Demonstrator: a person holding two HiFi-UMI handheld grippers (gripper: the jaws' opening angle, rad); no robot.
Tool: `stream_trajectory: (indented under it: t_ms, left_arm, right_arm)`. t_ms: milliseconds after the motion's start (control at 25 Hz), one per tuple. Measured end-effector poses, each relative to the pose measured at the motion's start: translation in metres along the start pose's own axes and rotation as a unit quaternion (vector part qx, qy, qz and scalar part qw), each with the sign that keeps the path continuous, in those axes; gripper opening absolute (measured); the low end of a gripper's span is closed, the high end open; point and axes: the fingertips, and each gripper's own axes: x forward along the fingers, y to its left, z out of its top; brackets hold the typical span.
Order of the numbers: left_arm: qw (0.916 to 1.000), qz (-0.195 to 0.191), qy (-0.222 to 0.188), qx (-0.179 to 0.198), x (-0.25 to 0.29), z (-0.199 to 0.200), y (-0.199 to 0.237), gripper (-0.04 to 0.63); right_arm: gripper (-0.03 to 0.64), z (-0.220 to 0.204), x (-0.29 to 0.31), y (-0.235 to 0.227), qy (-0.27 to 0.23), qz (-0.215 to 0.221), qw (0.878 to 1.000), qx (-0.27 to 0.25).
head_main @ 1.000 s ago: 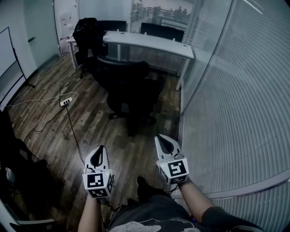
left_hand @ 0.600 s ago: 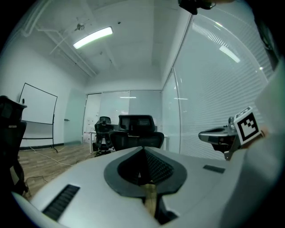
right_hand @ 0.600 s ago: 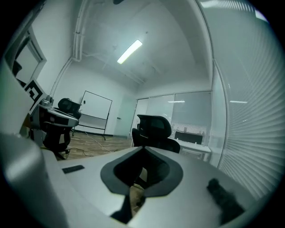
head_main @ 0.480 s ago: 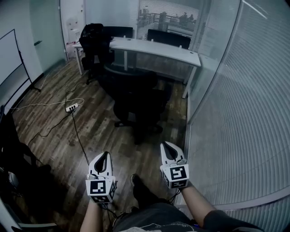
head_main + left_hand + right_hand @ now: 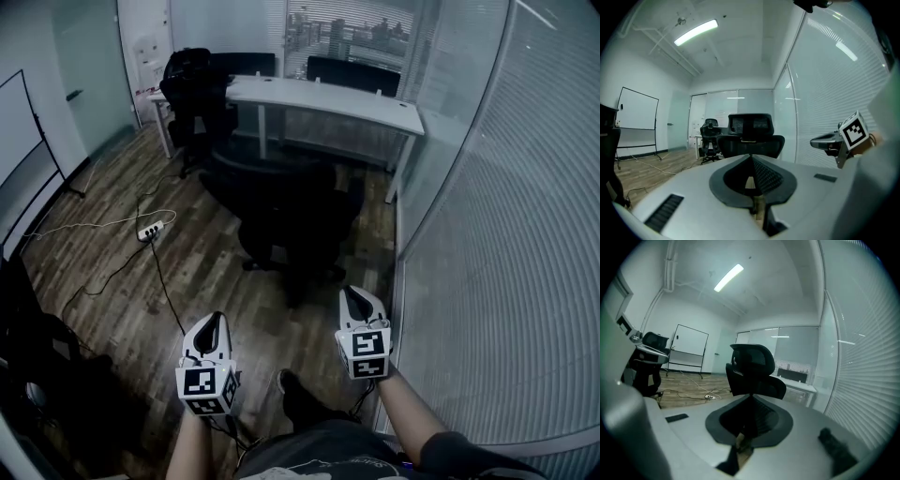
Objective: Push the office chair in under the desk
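A black office chair (image 5: 286,211) stands on the wood floor with its back toward me, a short way out from the white desk (image 5: 323,97). The same chair (image 5: 750,140) fills the middle of the left gripper view, and the chair (image 5: 752,371) also stands straight ahead in the right gripper view. My left gripper (image 5: 212,326) and right gripper (image 5: 356,298) are both held low in front of me, shut and empty, well short of the chair. Neither touches anything.
A second black chair (image 5: 194,89) sits at the desk's left end. A power strip (image 5: 150,230) and its cables trail across the floor at left. A glass wall with blinds (image 5: 497,234) runs along the right. A whiteboard (image 5: 21,127) stands at left.
The view has shifted forward: the chair and desk sit slightly lower and nearer in the head view. Both grippers stay shut and have dropped a little in the picture.
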Motion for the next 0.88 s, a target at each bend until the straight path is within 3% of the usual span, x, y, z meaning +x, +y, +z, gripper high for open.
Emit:
stream_trajectory:
  t_ms: [200, 440, 640, 880]
  left_arm:
    - [0.9998, -0.002, 0.005, 0.019, 0.047, 0.011, 0.018, 0.021]
    - [0.9996, -0.008, 0.021, 0.017, 0.1, 0.019, 0.042, 0.021]
    - [0.9992, -0.009, 0.033, 0.022, 0.141, 0.026, 0.058, 0.021]
    - [0.9977, -0.003, 0.043, 0.052, 0.195, 0.029, 0.074, 0.023]
  right_arm:
    - [0.026, 0.004, 0.045, -0.009, 0.009, -0.011, 1.0, -0.01]
    - [0.028, 0.011, 0.099, -0.016, 0.019, -0.011, 0.999, -0.024]
    - [0.032, 0.009, 0.142, -0.036, 0.029, -0.036, 0.998, -0.035]
    - [0.162, 0.015, 0.178, -0.062, 0.017, -0.055, 0.996, -0.074]
